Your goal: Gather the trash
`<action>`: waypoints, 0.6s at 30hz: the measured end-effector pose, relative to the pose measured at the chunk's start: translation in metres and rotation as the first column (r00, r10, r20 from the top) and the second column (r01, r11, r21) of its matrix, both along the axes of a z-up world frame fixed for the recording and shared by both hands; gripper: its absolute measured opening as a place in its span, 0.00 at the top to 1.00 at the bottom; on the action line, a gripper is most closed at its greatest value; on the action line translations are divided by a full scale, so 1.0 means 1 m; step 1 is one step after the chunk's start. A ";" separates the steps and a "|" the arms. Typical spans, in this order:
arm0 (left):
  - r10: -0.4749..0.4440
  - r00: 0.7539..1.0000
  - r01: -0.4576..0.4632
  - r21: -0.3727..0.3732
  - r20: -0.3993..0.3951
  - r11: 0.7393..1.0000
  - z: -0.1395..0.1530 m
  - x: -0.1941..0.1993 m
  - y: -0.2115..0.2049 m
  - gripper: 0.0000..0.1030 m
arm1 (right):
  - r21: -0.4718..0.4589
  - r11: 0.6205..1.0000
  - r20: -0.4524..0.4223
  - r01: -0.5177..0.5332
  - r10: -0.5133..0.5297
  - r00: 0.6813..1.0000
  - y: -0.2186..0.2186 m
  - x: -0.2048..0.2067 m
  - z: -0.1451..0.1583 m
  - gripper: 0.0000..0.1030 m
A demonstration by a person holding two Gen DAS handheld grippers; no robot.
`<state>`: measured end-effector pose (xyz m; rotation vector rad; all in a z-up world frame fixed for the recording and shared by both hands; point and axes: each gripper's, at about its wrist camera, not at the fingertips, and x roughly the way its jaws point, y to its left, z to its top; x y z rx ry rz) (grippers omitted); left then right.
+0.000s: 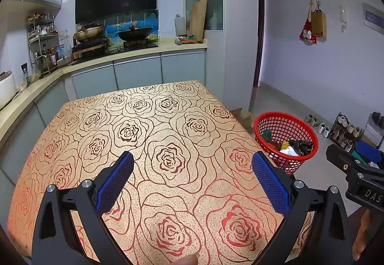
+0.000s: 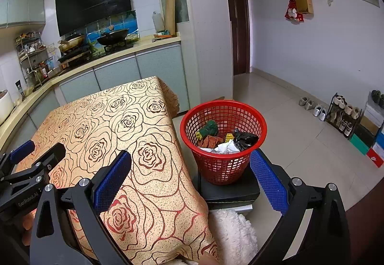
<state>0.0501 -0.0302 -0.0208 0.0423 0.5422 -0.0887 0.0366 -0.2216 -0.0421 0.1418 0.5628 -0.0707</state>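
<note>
A: From the left wrist?
B: The left tool point(image 1: 192, 173) is spread and empty above the rose-patterned surface point(image 1: 168, 120); "DAS" reads beside it.
A: And the right wrist?
B: The right tool point(image 2: 190, 173) is spread too, near the red basket point(image 2: 204, 118) holding trash point(image 2: 228, 140); "GenRobot.AI" reads left of the basket.

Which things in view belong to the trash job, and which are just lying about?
For the job:
- round red plastic mesh basket beside the table, on a dark flat block
- crumpled wrappers and paper inside it
- left gripper, open
- right gripper, open

Lying about:
- rose-patterned tablecloth
- black wok on the stove
- shoe rack by the wall
- wooden cutting board
</note>
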 end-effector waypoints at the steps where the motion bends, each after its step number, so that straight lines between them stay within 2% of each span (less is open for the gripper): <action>1: -0.002 1.000 0.002 0.002 0.000 1.000 0.000 0.000 0.000 0.07 | -0.001 1.000 0.000 0.000 0.000 1.000 0.000 0.000 0.000 0.06; 18: -0.007 1.000 0.007 0.005 -0.008 1.000 -0.004 0.000 -0.003 0.07 | -0.001 1.000 -0.003 0.000 0.000 1.000 0.001 0.000 -0.003 0.06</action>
